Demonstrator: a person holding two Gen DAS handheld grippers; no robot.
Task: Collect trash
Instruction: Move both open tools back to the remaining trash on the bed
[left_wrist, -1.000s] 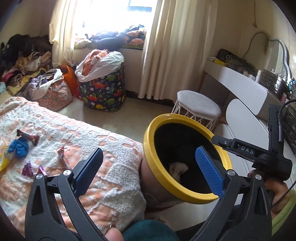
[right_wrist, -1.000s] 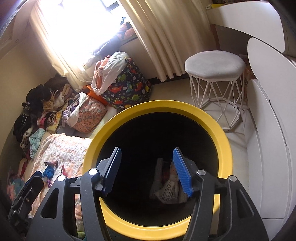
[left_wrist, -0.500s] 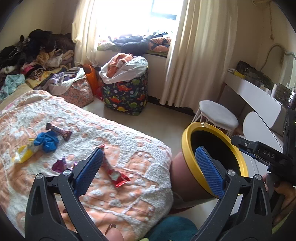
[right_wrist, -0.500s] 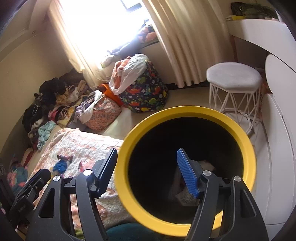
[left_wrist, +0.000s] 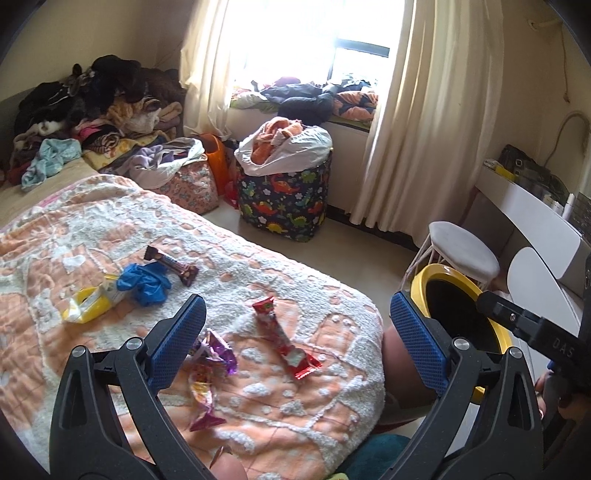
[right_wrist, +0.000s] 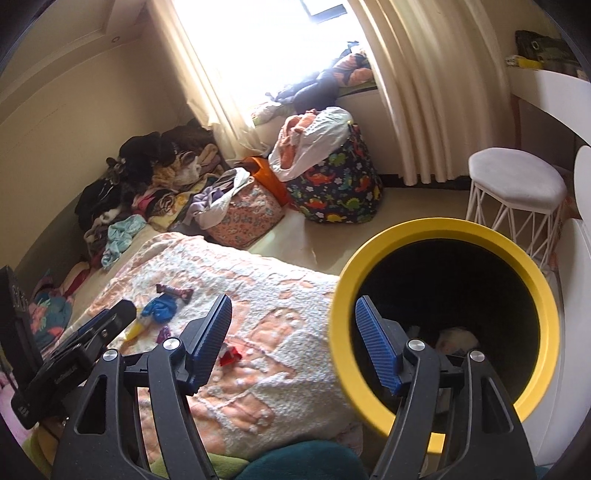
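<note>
Several wrappers lie on the orange-and-white blanket (left_wrist: 295, 406): a red one (left_wrist: 282, 341), a purple one (left_wrist: 216, 354), a brown bar wrapper (left_wrist: 171, 264), a yellow packet (left_wrist: 86, 304) and a blue glove (left_wrist: 147, 284). My left gripper (left_wrist: 297, 306) hangs open over the red wrapper, holding nothing. The yellow-rimmed black bin (right_wrist: 443, 229) stands at the bed's right corner with white crumpled trash (right_wrist: 458, 338) inside. My right gripper (right_wrist: 291, 310) is beside the bin's rim, its jaws opening with nothing between them. The red wrapper (right_wrist: 229, 356) shows behind its left finger.
A dinosaur-print hamper (left_wrist: 284, 199) stuffed with clothes and a floral bag (left_wrist: 188, 184) stand on the floor by the window. A white stool (left_wrist: 461, 251) and white desk (left_wrist: 528, 206) sit right of the bin. Clothes (left_wrist: 92, 110) pile up at the bed's far end.
Both views have swung left from the bin's mouth toward the bed. The bin now sits at the right, and more wrappers have come into view. The right jaws stand a little wider.
</note>
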